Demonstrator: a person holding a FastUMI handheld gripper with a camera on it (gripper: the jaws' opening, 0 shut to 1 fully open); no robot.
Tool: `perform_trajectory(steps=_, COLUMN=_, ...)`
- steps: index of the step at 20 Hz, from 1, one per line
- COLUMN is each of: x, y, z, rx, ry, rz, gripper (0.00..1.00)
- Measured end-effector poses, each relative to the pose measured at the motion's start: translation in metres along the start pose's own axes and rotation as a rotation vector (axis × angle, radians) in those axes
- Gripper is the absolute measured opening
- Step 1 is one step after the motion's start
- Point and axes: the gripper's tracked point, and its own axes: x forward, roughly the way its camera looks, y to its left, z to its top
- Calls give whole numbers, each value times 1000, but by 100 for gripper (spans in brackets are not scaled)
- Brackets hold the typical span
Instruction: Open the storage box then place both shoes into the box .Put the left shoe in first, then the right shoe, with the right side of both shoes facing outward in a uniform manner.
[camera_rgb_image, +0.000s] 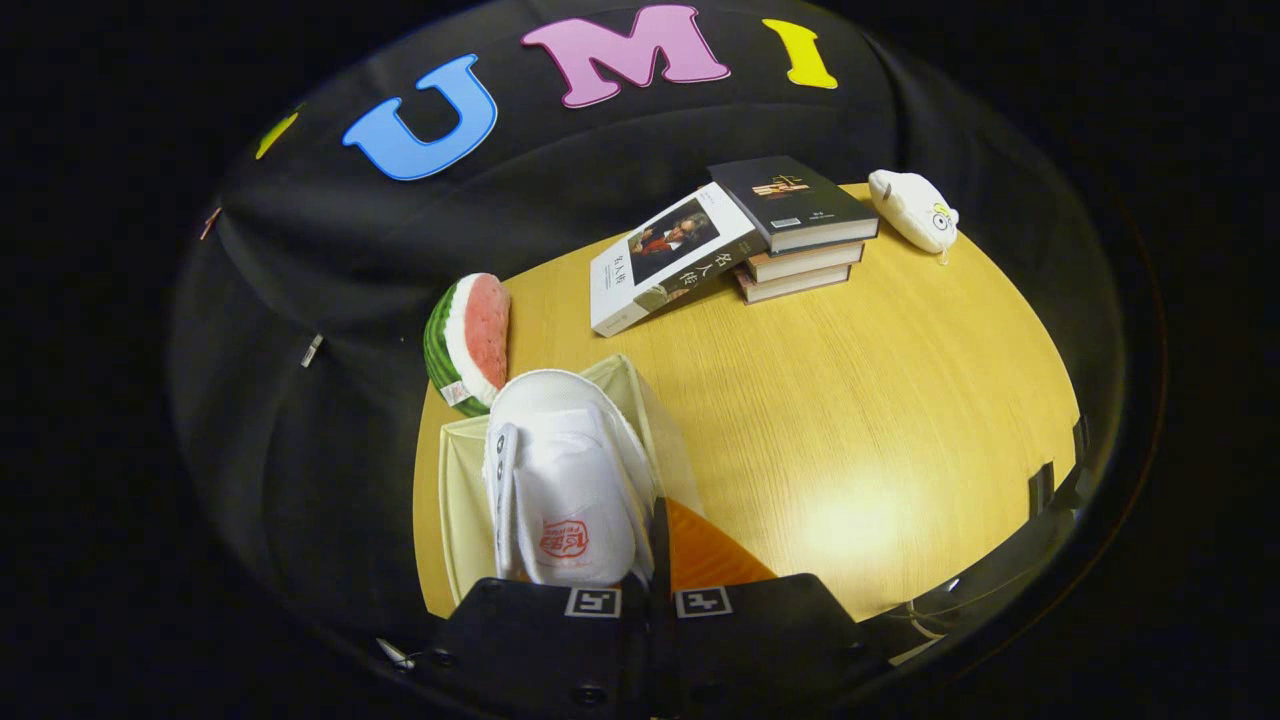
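Note:
A white shoe (565, 480) with a red logo on its tongue hangs toe-away just ahead of my fingers, over the open storage box (462, 470). The box has pale translucent walls and stands at the table's near left corner. Its orange flap (708, 558) lies folded down to the right of the shoe. My gripper (650, 592) is shut, the fingers pressed close together on the shoe's near edge. The shoe's lower part is inside the box walls. The shoe covers the inside of the box, and I cannot tell whether it is the left or the right shoe.
A watermelon-slice plush (468, 342) sits just beyond the box at the table's left edge. At the far side, a stack of books (800, 235) has a white book (672, 258) leaning on it, with a white plush toy (915, 210) to their right. The wooden table (850, 420) spreads out to the right.

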Motion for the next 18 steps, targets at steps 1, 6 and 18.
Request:
perform_trajectory(steps=1, x=3, y=0, z=1, rx=-9, ry=-7, rz=-6, gripper=5)
perform_trajectory(steps=6, x=-3, y=29, z=-17, rx=-25, ry=52, rz=115, gripper=47)
perform_trajectory(steps=18, x=-35, y=12, z=24, rx=-76, ry=-122, rz=217, gripper=99)
